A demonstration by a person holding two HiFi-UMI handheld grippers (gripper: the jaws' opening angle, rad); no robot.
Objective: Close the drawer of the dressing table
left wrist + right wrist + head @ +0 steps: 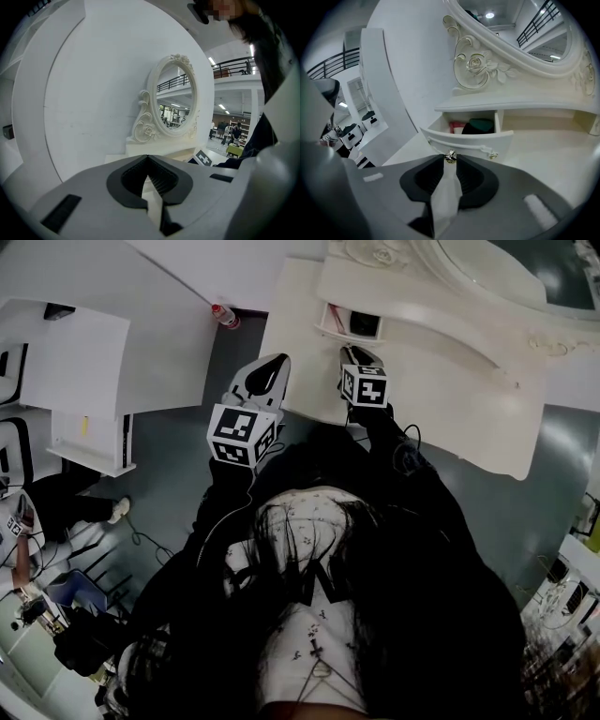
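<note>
Head view: left gripper point(270, 371) and right gripper point(360, 358) both reach forward over the near edge of the white dressing table point(450, 390). The right one is in front of the drawer point(350, 322), which stands pulled out with something dark inside. A bottle point(225, 316) with a red cap lies on the grey floor point(178, 442) left of the table. Only this view shows both arms, in dark sleeves, stretched side by side.

Left gripper view: left gripper point(147, 160) has its jaws together at the tips, with nothing between them. It points at the oval mirror point(176, 99) in its carved frame. A curved white wall panel point(93, 84) stands behind. The drawer is out of sight here.

Right gripper view: right gripper point(449, 162) has its jaws closed. Its tips are at the metal knob point(450, 156) on the drawer point(466, 142) front. Whether they touch or pinch it is unclear. Only here does the inside show: a red item point(456, 126) beside a dark green item point(480, 125).
</note>
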